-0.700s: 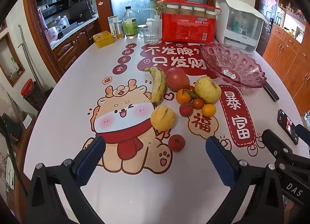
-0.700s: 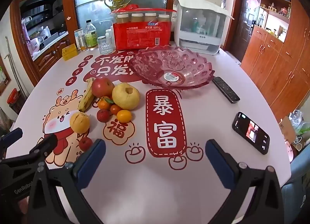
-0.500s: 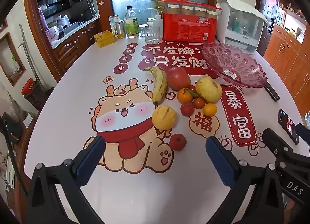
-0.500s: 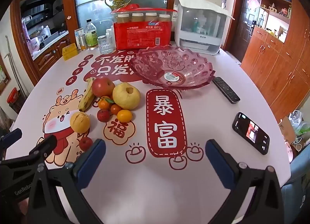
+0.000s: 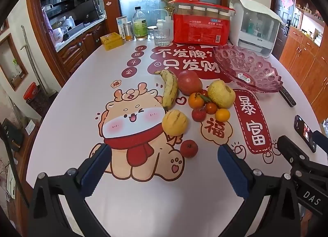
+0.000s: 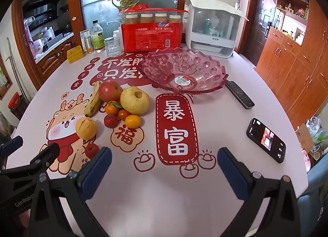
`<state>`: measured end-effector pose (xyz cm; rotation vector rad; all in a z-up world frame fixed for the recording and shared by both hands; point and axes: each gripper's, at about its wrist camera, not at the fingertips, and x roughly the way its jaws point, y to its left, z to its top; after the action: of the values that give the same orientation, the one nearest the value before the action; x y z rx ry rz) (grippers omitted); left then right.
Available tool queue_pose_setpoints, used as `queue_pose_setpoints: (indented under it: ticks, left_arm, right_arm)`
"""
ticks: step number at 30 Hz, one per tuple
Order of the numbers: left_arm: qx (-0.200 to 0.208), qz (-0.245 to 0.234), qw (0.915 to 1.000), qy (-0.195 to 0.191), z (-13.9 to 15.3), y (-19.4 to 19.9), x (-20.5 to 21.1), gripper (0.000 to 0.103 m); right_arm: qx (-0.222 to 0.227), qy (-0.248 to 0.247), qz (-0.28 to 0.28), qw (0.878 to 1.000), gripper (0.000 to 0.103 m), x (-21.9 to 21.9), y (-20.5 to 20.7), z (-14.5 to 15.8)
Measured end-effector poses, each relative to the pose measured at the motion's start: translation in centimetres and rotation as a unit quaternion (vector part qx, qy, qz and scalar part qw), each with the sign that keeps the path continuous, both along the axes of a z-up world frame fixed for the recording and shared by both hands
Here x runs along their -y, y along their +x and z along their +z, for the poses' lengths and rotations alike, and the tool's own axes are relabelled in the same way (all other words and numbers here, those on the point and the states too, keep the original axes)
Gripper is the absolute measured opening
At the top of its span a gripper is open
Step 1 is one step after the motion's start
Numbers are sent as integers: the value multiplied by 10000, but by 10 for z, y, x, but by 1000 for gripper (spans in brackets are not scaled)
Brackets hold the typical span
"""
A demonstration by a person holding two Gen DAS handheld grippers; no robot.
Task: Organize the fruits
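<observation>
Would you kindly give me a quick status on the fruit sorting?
Left gripper and right gripper open, empty, above table. Fruit pile on the cloth; pink bowl empty. Remote beside bowl, nothing blocking.

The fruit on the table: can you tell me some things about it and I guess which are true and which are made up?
1. The pink glass bowl has no fruit in it. True.
2. The banana lies beside the red apple. True.
3. The left gripper is squeezing the small red fruit. False: its jaws stand open and hold nothing.
4. The phone lies inside the bowl. False: it lies on the table, apart from the bowl.
5. The right gripper holds nothing. True.
</observation>
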<state>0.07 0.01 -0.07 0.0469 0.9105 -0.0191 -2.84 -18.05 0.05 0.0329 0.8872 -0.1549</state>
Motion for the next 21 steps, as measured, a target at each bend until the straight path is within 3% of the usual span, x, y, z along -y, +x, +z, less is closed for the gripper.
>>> queue_pose_setpoints:
  ticks: [21]
  left_arm:
    - [-29,-8,10000,6,-7,-5,-7,103]
  right_arm:
    - [-69,53,47,10000,103,-1,-1,-9]
